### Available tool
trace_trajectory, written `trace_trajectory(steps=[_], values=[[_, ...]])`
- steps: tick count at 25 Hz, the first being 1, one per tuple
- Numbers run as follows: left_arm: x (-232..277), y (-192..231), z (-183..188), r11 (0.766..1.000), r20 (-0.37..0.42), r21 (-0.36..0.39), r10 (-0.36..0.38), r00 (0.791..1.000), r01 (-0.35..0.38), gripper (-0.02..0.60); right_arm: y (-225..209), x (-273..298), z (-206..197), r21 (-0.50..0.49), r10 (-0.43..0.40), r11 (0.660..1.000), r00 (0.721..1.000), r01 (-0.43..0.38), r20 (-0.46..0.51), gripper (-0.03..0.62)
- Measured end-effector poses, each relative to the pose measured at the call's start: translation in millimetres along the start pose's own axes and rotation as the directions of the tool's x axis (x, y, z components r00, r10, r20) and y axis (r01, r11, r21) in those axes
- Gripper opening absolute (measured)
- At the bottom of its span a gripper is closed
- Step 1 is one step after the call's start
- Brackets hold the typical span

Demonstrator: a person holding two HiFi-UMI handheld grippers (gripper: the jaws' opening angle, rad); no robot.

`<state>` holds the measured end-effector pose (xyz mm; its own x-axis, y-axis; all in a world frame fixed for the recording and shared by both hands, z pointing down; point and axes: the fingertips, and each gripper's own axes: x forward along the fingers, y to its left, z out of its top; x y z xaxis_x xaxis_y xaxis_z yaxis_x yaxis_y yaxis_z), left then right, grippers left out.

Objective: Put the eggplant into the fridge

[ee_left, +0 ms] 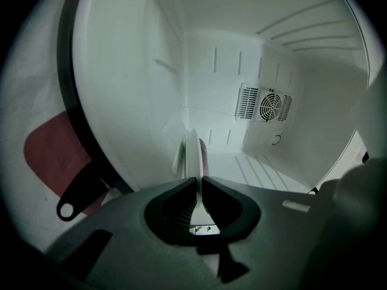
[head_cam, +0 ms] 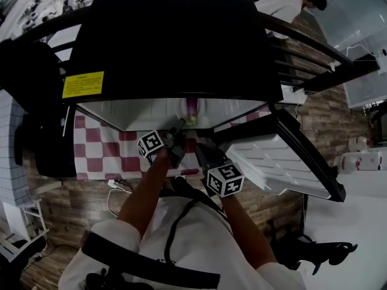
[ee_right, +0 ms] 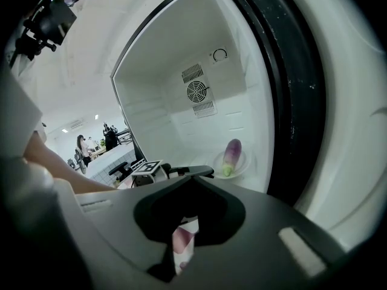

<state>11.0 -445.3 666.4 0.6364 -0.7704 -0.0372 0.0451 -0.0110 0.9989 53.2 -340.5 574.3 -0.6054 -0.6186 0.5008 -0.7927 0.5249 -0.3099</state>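
A purple eggplant (ee_right: 231, 153) with a green stem lies on a white plate (ee_right: 243, 164) on the floor of the open fridge (ee_right: 181, 101). In the head view the eggplant (head_cam: 192, 107) and plate (head_cam: 185, 117) sit just inside the fridge's opening. My left gripper (head_cam: 179, 127) reaches in level and is shut on the plate's rim. In its own view the left gripper (ee_left: 198, 179) pinches the plate (ee_left: 192, 150) edge-on, with a sliver of eggplant (ee_left: 205, 156) behind. My right gripper (head_cam: 200, 149) hangs back outside the fridge, shut and holding nothing (ee_right: 192, 177).
The fridge door (head_cam: 275, 156) stands open to the right, its white shelves facing up. A red-and-white checked cloth (head_cam: 100, 150) lies under the fridge. A fan grille (ee_left: 266, 104) sits in the back wall. Cables (head_cam: 118, 189) lie on the wooden floor.
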Motion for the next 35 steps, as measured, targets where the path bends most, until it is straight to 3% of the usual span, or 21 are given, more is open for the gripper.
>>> trace_trajectory(steps=[7, 16, 22, 25, 28, 35], values=[[5, 4, 3, 0.999, 0.019, -0.008, 0.039, 0.999, -0.039, 0.034, -3, -1, 3, 0.006, -0.002, 1.000, 1.000, 0.002, 0.006, 0.008], [12, 15, 6, 0.981, 0.045, -0.057, 0.187, 0.981, -0.184, 0.026, -1, -4, 2, -0.010, 0.005, 1.000, 1.000, -0.005, 0.008, 0.008], [14, 16, 9, 0.973, 0.039, -0.054, 0.225, 0.974, -0.222, 0.028, 5, -4, 3, -0.018, 0.014, 1.000, 1.000, -0.014, 0.011, 0.008], [15, 13, 9, 0.975, 0.025, -0.056, 0.216, 0.976, -0.214, 0.084, 3, -5, 5, -0.016, 0.011, 1.000, 1.000, -0.010, 0.021, 0.008], [15, 13, 8, 0.973, 0.008, -0.061, 0.222, 0.975, -0.221, 0.089, 5, -5, 8, -0.013, 0.008, 1.000, 1.000, -0.008, 0.029, 0.008], [14, 8, 8, 0.967, -0.015, -0.054, 0.247, 0.969, -0.248, 0.167, 9, -8, 16, 0.000, 0.013, 1.000, 0.998, -0.013, 0.055, 0.008]])
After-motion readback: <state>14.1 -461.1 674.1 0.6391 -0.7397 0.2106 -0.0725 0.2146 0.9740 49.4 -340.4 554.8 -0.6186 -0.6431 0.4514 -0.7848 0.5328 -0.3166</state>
